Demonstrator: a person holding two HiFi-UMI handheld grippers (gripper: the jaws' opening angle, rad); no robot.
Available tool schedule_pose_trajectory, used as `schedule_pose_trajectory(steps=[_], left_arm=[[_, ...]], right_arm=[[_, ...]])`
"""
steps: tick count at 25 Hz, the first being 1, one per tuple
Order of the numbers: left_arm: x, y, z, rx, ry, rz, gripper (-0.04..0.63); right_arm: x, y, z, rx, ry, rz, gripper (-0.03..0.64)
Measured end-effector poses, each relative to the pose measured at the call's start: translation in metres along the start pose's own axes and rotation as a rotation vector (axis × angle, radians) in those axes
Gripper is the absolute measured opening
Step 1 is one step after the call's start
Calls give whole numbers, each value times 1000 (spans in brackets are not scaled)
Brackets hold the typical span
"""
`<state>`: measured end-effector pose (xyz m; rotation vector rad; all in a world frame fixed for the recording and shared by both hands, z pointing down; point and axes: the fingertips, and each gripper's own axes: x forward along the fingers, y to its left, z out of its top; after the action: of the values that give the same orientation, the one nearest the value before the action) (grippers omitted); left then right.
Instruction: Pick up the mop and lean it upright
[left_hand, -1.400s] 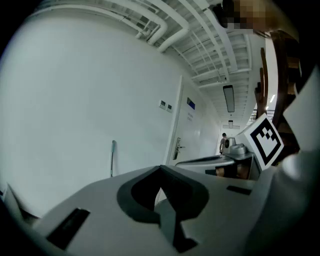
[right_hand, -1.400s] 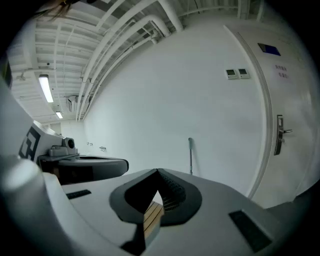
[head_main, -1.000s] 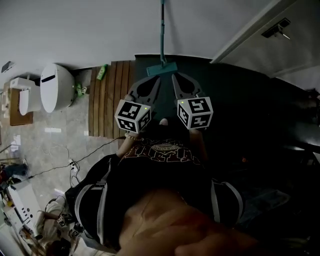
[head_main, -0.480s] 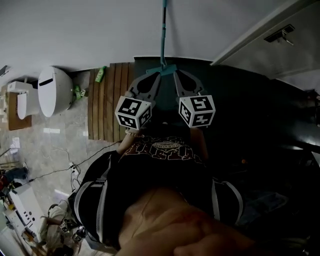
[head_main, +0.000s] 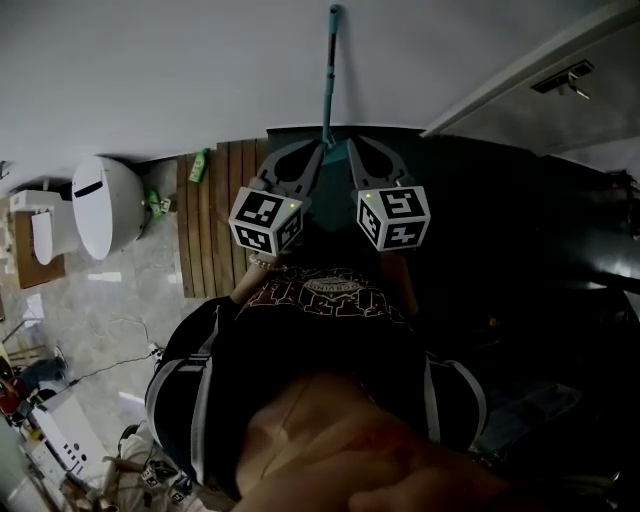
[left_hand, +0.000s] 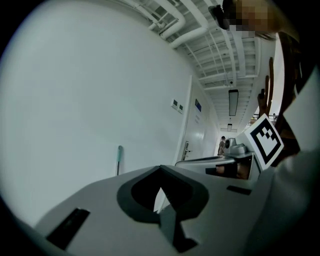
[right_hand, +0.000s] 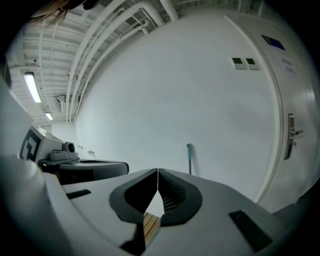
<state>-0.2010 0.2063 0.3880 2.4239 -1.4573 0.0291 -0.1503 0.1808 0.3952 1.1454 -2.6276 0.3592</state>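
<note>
The mop (head_main: 329, 80) stands upright against the white wall (head_main: 180, 70), its teal handle rising straight up above the two claws in the head view. Judged from that, the leaning step looks done and nothing of the task seems left to carry.

The left claw (head_main: 314, 150) and the right claw (head_main: 350, 150) are held side by side in front of the person, both pointing toward the mop but apart from it. In the left gripper view the left claw (left_hand: 160, 168) has its jaws pressed together with nothing between them, and the mop handle (left_hand: 119, 160) shows well beyond against the wall. In the right gripper view the right claw (right_hand: 158, 172) is likewise pressed together and empty, with the handle (right_hand: 189, 157) off in the distance.

If anything remains, it is only to check that the mop rests steadily. Should it slip, one claw would have to spread, close on the handle and set it back against the wall.

The mop's head is hidden behind the claws in the head view, and in both gripper views the lower handle is cut off by the claw bodies, so how its foot sits on the floor cannot be told. The floor on the right is too dark to read. A wooden slat mat (head_main: 215, 210) lies to the left.
</note>
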Motion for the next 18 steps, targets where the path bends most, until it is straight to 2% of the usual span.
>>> schedule_pose_trajectory(steps=[10, 18], left_arm=[[13, 54, 13, 16, 22, -51, 46], [23, 73, 18, -4, 27, -54, 46]], right_arm=[[58, 9, 14, 25, -3, -39, 20], [74, 2, 21, 46, -5, -61, 20]])
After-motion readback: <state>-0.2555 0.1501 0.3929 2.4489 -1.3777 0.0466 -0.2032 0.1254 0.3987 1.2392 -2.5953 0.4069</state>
